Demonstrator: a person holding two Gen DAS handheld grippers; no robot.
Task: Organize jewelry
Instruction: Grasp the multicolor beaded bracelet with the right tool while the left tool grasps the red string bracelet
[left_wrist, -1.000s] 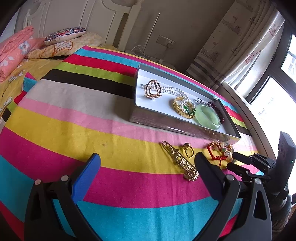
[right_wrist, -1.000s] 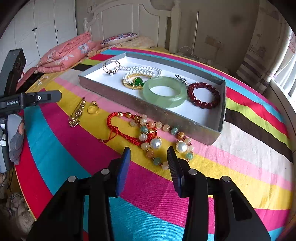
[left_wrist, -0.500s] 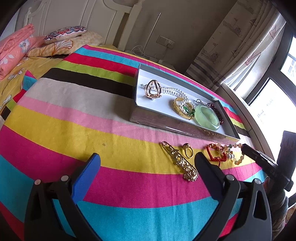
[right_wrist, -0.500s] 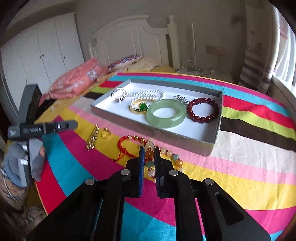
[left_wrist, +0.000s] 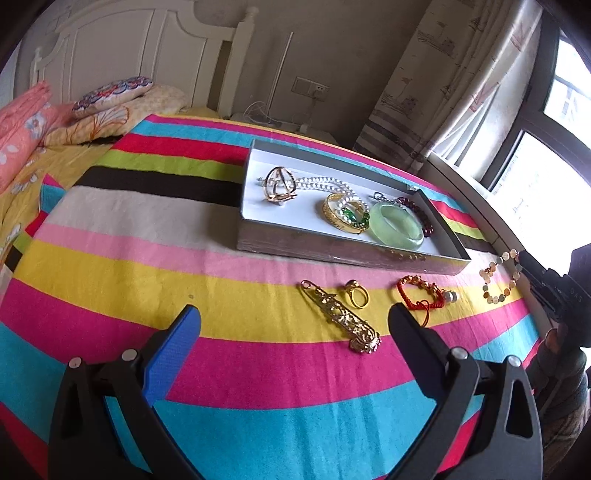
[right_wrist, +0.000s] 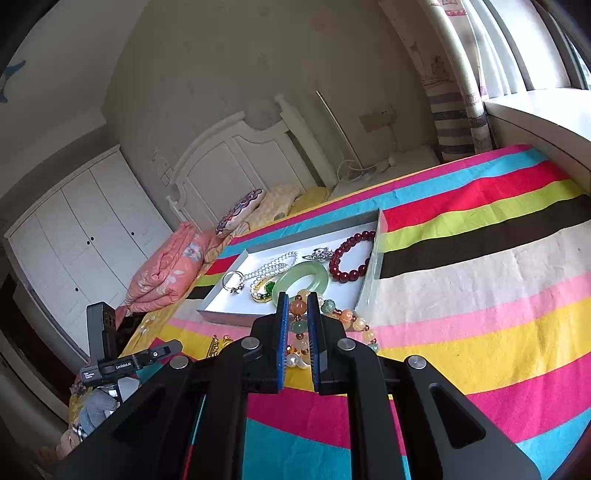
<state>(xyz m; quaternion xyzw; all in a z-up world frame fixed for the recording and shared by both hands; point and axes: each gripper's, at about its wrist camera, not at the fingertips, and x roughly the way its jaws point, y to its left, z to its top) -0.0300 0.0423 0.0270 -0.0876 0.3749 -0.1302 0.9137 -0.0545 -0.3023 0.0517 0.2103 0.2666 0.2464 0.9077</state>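
Pinching the bead bracelet (right_wrist: 334, 314) between nearly closed jaws, the right gripper (right_wrist: 296, 306) lifts it; left gripper (left_wrist: 295, 321) gapes empty.

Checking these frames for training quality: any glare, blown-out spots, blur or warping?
Left wrist view: the window is blown out white, the tray and jewelry stay sharp, and fisheye bends the striped cloth. Right wrist view: the window is overexposed, the held bead bracelet is crisp, and the walls curve.
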